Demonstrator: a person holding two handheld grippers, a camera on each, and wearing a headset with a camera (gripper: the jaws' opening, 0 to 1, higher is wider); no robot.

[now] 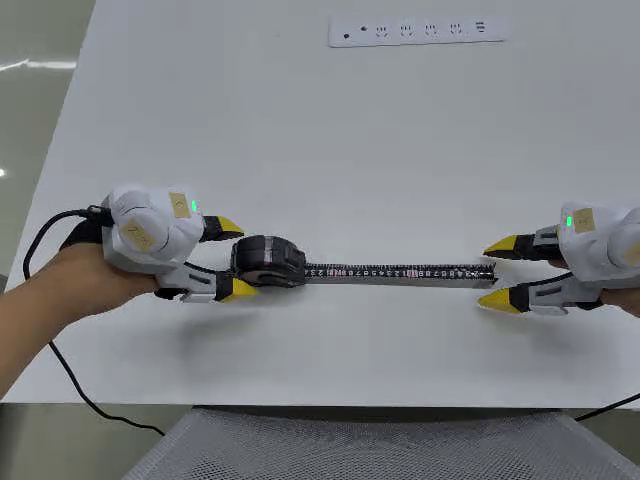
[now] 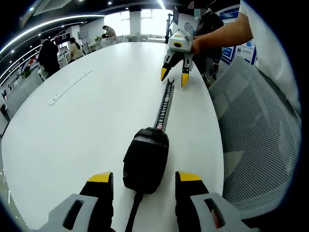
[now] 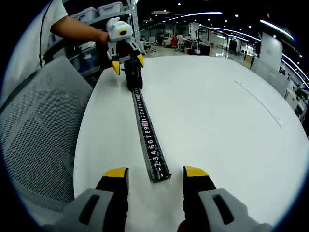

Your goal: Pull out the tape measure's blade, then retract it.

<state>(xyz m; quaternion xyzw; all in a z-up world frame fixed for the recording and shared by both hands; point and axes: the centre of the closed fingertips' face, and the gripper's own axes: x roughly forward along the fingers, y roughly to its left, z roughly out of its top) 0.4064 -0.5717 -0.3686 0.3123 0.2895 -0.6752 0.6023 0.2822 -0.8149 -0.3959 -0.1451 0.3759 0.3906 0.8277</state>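
Wide bare tabletop (image 1: 300, 150) between extended blade (image 1: 400, 271) and far power strip (image 1: 418, 30); blade with tape measure case (image 1: 268, 261) barring the near strip; mesh chair (image 1: 370, 445) below near edge.

- Tape measure case (image 1: 268, 262) – black, with a dark grey face.
- Blade (image 1: 400, 272) – dark ground, white numerals and tick marks in an even run; a small red patch at one mark in the right gripper view.
- Left tool (image 1: 238, 259) – white body, black jaws, yellow tips; green light and a beige label on the body.
- Right tool (image 1: 485, 275) – same scheme: white, black, yellow tips, green light, beige label.
- Worktop (image 1: 300, 130) – plain white, unpatterned.
- Power strip (image 1: 417, 30) – white, dark sockets.
- Chair (image 1: 370, 445) – pale grey mesh weave.
- Cable (image 1: 40, 250) – black.
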